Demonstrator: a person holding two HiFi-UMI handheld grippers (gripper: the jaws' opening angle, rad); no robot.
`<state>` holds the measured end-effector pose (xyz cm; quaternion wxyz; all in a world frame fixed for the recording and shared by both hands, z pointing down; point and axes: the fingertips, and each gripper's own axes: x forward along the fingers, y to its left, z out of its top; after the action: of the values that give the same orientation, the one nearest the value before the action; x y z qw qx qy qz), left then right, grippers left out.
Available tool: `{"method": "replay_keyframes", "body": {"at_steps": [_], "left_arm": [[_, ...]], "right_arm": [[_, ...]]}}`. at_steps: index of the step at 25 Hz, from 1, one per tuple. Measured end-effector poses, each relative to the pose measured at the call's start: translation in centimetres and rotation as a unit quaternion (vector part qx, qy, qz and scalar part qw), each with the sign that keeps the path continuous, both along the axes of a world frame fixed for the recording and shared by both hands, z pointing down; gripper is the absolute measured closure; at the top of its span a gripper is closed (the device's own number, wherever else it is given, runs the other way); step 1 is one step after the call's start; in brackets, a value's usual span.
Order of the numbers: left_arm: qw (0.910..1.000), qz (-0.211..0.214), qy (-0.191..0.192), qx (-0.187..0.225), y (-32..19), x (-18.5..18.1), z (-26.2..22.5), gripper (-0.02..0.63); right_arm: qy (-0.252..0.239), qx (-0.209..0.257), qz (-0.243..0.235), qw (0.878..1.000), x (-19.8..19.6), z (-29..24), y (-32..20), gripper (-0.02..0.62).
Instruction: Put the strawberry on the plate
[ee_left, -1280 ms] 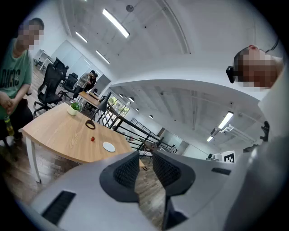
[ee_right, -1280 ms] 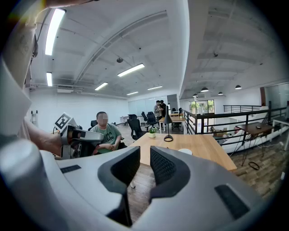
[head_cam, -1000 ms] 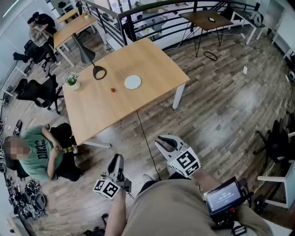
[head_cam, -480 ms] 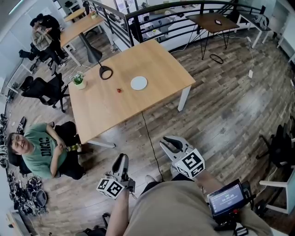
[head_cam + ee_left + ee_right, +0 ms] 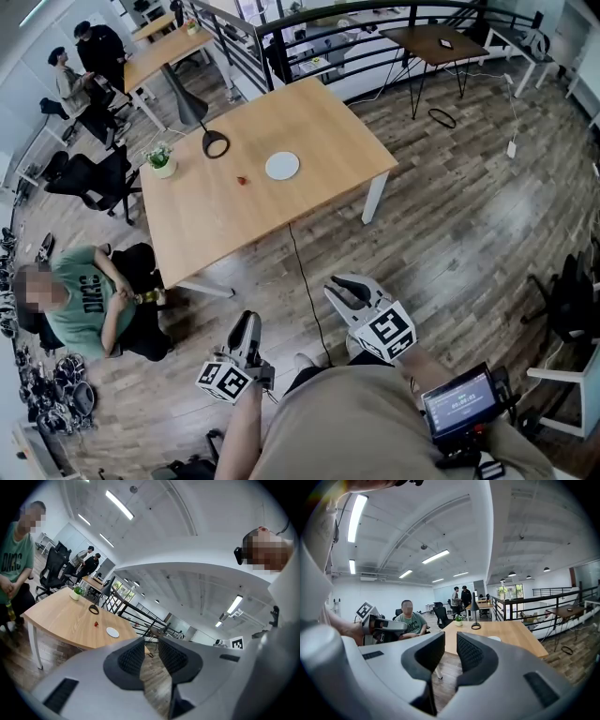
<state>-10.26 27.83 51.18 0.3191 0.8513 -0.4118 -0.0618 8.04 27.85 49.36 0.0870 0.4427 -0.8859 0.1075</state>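
Note:
A small red strawberry (image 5: pixel 242 181) lies on the wooden table (image 5: pixel 281 112), a little left of a round white plate (image 5: pixel 282 166). Both also show far off in the left gripper view, the strawberry (image 5: pixel 96 624) left of the plate (image 5: pixel 112 632). The right gripper view catches only the plate (image 5: pixel 494 638). My left gripper (image 5: pixel 246 322) and right gripper (image 5: pixel 336 287) hang over the floor, well short of the table's near edge. The left gripper (image 5: pixel 151 656) and the right gripper (image 5: pixel 451 656) each have a narrow gap between their pads, with nothing in it.
On the table's far left stand a black desk lamp (image 5: pixel 216 143) and a potted plant (image 5: pixel 161 161). A person in a green shirt (image 5: pixel 89 305) sits on the floor by the table's left corner. A black cable (image 5: pixel 305 281) runs across the wooden floor. Office chairs (image 5: pixel 89 178) stand left.
The head view has shifted a little, so the table sits slightly further right in it. Both grippers keep about the same places, jaws unchanged. People at the far left have moved.

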Motion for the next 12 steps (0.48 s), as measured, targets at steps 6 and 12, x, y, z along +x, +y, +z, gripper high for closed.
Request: {"method": "replay_keyframes", "body": {"at_steps": [6,12], "left_arm": [[1.0000,0.003,0.007,-0.005,1.7,2.8,-0.4,0.531],[1.0000,-0.001,0.003,0.004,1.4,2.8,0.2,0.531]], "right_arm": [[0.000,-0.005,-0.001,1.000,2.9,-1.0,1.7,0.537],[-0.004,0.004,-0.007,1.000,2.8,0.0,1.0,0.537]]}}
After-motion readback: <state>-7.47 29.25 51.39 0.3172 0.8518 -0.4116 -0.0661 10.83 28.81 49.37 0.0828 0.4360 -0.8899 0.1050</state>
